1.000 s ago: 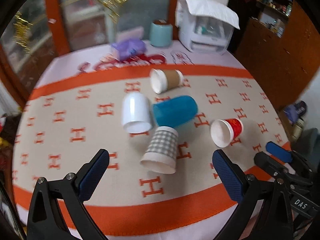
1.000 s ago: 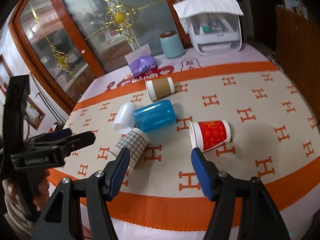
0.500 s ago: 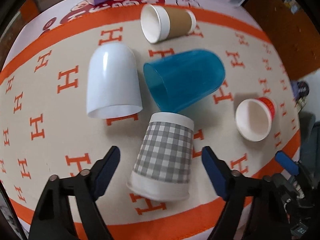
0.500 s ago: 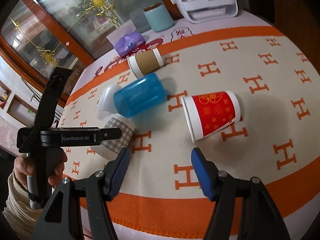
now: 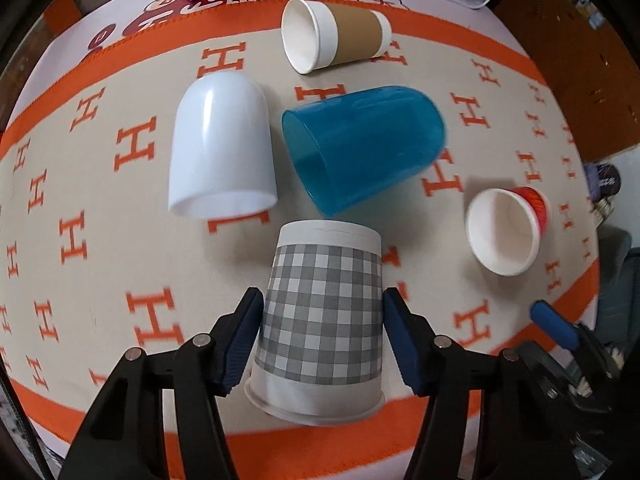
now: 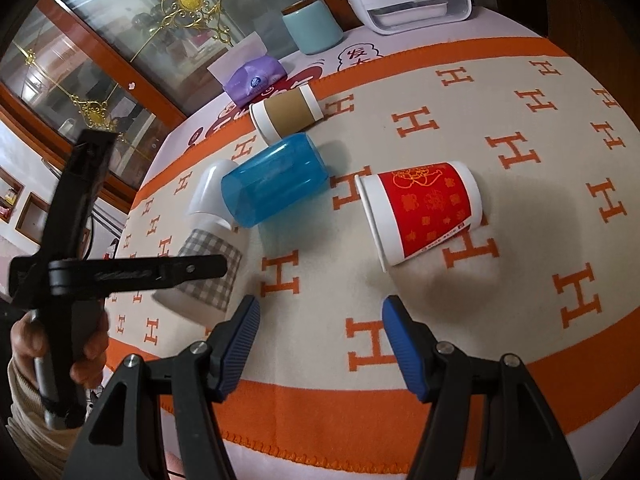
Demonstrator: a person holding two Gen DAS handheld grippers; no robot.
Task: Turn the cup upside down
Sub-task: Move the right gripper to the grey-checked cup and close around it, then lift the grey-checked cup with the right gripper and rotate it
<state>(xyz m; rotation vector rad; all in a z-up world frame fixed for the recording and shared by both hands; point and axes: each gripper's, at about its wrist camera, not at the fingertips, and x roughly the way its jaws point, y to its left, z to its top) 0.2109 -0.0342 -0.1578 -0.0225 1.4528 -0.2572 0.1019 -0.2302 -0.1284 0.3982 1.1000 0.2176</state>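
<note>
Where the grey checked paper cup (image 5: 322, 320) lies on its side near the front of the table, the left gripper (image 5: 320, 340) has its two blue pads on either flank of it, the left pad against the wall and the right pad touching or a hair off; whether it is truly squeezing I cannot tell. The cup's rim points back toward the gripper and its base points away toward the blue plastic cup (image 5: 364, 148), whose open mouth lies just beyond. From the right wrist view the checked cup (image 6: 208, 268) is half hidden behind the black frame of the left gripper (image 6: 120, 272).

The right gripper (image 6: 316, 344) hangs spread wide over bare cloth, pinching nothing, with the red paper cup (image 6: 424, 212) on its side just ahead, mouth facing left.

A white plastic cup (image 5: 222, 152) lies beside the blue one, nearly touching it, and a brown-sleeved paper cup (image 5: 336, 40) lies farther back, apart from the rest. The checked cup's rim sits over the orange border of the tablecloth (image 5: 100, 208), near the table's front edge. Open cloth lies to the left of the checked cup, and to its right before the red cup (image 5: 506, 232).
</note>
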